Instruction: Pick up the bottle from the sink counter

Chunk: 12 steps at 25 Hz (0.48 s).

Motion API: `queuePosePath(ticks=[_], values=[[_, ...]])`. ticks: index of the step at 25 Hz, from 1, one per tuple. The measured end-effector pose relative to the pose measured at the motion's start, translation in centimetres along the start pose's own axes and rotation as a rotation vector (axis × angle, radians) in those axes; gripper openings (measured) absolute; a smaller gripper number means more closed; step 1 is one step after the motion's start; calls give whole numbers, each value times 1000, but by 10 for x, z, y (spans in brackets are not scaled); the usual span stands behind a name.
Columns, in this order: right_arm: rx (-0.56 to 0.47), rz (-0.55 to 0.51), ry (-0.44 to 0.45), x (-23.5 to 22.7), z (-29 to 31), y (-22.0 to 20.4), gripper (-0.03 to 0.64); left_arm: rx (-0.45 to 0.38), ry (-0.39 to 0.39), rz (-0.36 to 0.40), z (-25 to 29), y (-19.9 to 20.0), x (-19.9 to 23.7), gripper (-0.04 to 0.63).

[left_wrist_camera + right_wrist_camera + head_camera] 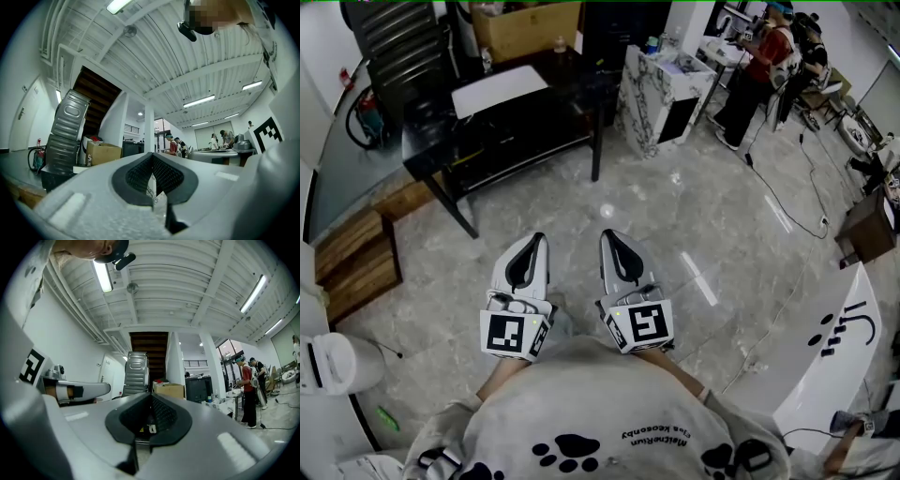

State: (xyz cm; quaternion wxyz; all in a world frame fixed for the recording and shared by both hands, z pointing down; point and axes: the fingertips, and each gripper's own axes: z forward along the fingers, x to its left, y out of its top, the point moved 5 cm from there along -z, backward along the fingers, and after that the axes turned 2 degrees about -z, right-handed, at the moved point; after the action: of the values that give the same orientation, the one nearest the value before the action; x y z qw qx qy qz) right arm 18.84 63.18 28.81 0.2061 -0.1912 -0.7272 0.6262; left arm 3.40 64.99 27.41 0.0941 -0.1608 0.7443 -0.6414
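Left gripper (534, 241): held low against my body and pointing ahead. Its jaws are pressed together with nothing between them.
Right gripper (612, 237): just beside the left one and pointing the same way. Its jaws are fully closed and it holds nothing.
Step in hand: the approach. Open grey floor (694, 234) lies between me and the furniture, so I judge the pick has not begun.
Doing it well: I should walk up to the counter and square up to it. I should spread the jaws of one gripper before reaching, bring them either side of the bottle's body, and close only once it sits between the pads. The counter top looks crowded, so a slow, level entry should avoid knocking its neighbours.
Black table (502, 131): ahead and to my left, with a white sheet lying on it.
Cardboard box (528, 28): at the back of that table with its top open. I cannot make out its contents from here.
Sink counter (661, 94): a marble-patterned stand ahead and to my right, well apart from both grippers.
Bottle (652, 44): probably the small bluish one among the clutter on the counter top, though it is too small to be sure.
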Motion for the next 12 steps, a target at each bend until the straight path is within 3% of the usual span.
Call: queuePosePath(ticks=[12], values=[[23,66,-22,-27,99,-26,0,37,-44,14,85,-13,61,-2]])
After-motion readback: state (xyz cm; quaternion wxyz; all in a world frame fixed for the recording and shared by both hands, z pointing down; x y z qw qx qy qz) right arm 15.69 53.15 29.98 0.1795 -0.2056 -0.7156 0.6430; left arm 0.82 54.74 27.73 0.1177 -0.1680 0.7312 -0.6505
